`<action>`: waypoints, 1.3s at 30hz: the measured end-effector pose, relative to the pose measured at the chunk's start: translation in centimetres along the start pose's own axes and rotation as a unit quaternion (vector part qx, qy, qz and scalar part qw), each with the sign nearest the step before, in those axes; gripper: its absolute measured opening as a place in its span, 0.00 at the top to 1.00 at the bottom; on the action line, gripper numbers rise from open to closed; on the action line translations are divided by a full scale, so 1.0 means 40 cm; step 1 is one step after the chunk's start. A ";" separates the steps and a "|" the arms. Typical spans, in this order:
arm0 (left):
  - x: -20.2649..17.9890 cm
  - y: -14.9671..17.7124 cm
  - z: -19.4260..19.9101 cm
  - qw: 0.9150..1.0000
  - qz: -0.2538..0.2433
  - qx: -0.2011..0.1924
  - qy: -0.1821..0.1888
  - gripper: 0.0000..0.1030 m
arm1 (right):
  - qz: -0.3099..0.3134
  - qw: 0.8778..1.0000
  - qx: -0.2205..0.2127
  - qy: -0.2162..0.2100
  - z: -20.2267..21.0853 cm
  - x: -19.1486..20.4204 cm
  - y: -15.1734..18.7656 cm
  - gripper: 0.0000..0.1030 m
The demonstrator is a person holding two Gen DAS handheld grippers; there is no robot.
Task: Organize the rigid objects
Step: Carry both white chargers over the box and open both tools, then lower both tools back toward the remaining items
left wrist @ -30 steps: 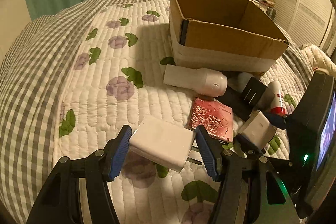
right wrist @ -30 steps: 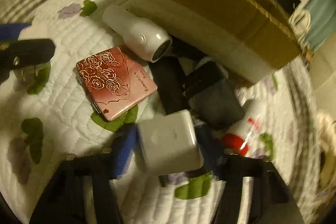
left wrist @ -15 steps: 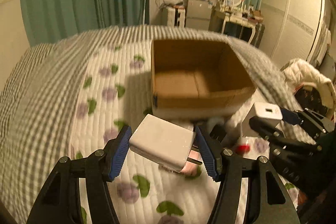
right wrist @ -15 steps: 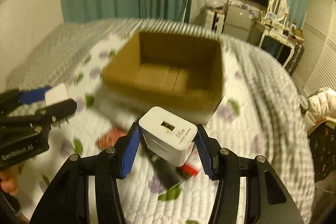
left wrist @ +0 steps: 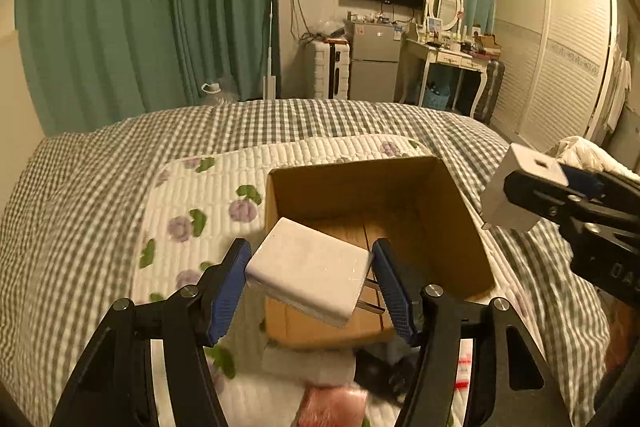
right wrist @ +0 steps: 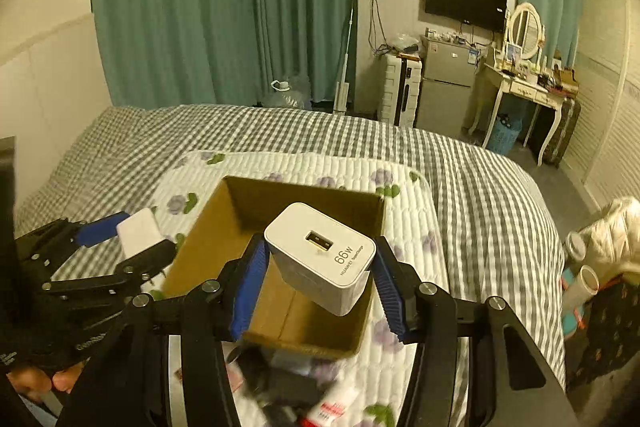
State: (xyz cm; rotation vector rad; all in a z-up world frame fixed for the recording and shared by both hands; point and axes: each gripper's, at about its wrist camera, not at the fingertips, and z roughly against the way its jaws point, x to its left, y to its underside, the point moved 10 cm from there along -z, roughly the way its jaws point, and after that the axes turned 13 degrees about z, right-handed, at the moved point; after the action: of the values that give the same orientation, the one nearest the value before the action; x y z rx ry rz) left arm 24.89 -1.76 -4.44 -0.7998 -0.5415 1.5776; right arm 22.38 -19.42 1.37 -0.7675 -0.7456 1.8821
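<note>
My left gripper [left wrist: 312, 283] is shut on a flat white plug adapter [left wrist: 308, 273], held in the air over the near edge of an open cardboard box [left wrist: 452, 195] on the bed. My right gripper [right wrist: 316, 279] is shut on a white 66W USB charger [right wrist: 320, 259], also held above the box [right wrist: 304, 195]. The box looks empty inside. The right gripper with its charger [left wrist: 520, 187] shows at the right of the left wrist view. The left gripper with its adapter [right wrist: 140, 231] shows at the left of the right wrist view.
Below the box's near wall lie blurred items on the flowered quilt [left wrist: 192, 195]: a pink case [left wrist: 332, 407], dark objects [right wrist: 280, 379] and a red-and-white tube [right wrist: 332, 407]. A checked blanket [right wrist: 480, 179] covers the bed; furniture stands behind.
Both grippers have lifted their chargers from the quilt and risen high above the bed. They now hover over the box, which was earlier seen from low down.
</note>
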 end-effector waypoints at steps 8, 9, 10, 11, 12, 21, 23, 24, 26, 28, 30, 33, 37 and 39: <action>-0.036 0.009 -0.158 1.000 -0.009 0.024 -0.005 0.38 | 0.010 1.000 0.025 0.003 -0.147 -0.028 0.036 0.50; -0.037 0.013 -0.166 1.000 -0.010 0.026 -0.005 0.38 | 0.012 1.000 0.028 0.003 -0.162 -0.028 0.044 0.50; -0.036 0.017 -0.178 1.000 -0.011 0.027 -0.005 0.38 | 0.011 0.999 0.033 -0.001 -0.181 -0.028 0.053 0.50; -0.034 0.022 -0.188 1.000 -0.012 0.028 -0.006 0.38 | 0.006 0.999 0.035 -0.005 -0.194 -0.030 0.064 0.50; -0.031 0.025 -0.194 1.000 -0.013 0.028 -0.007 0.38 | 0.001 0.999 0.037 -0.009 -0.208 -0.031 0.073 0.50; -0.005 -0.025 -0.161 1.000 -0.003 -0.007 -0.018 0.34 | 0.008 0.998 0.064 -0.019 -0.280 -0.007 0.120 0.50; 0.007 -0.034 -0.150 1.000 0.003 -0.007 -0.024 0.34 | 0.007 0.998 0.065 -0.022 -0.288 -0.002 0.122 0.50; 0.011 -0.037 -0.144 1.000 0.005 -0.008 -0.025 0.34 | 0.008 0.998 0.062 -0.021 -0.288 0.002 0.119 0.50; 0.017 -0.041 -0.126 1.000 0.009 -0.008 -0.021 0.34 | 0.013 0.998 0.051 -0.017 -0.279 0.006 0.110 0.49; 0.018 -0.040 -0.099 1.000 0.005 -0.013 -0.022 0.34 | 0.013 0.999 0.036 -0.001 -0.254 0.002 0.094 0.41; 0.018 -0.045 -0.065 1.000 0.002 -0.017 -0.023 0.34 | 0.005 1.000 0.021 0.010 -0.211 -0.008 0.071 0.30; 0.014 -0.047 -0.002 1.000 0.007 -0.018 -0.019 0.34 | 0.004 1.000 0.004 0.026 -0.128 -0.020 0.028 0.30; 0.002 -0.041 0.115 0.999 0.012 -0.037 -0.014 0.22 | 0.010 0.998 -0.021 0.055 0.005 -0.024 -0.008 0.29; 0.002 -0.031 0.161 0.999 0.012 -0.041 -0.014 0.22 | 0.009 0.998 -0.027 0.064 0.069 -0.020 -0.012 0.29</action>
State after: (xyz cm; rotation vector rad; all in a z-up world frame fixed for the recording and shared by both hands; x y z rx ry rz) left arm 20.87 -0.86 0.67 -0.8507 -0.6225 1.5995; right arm 20.82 -20.44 3.59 -0.9215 -0.7136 1.8165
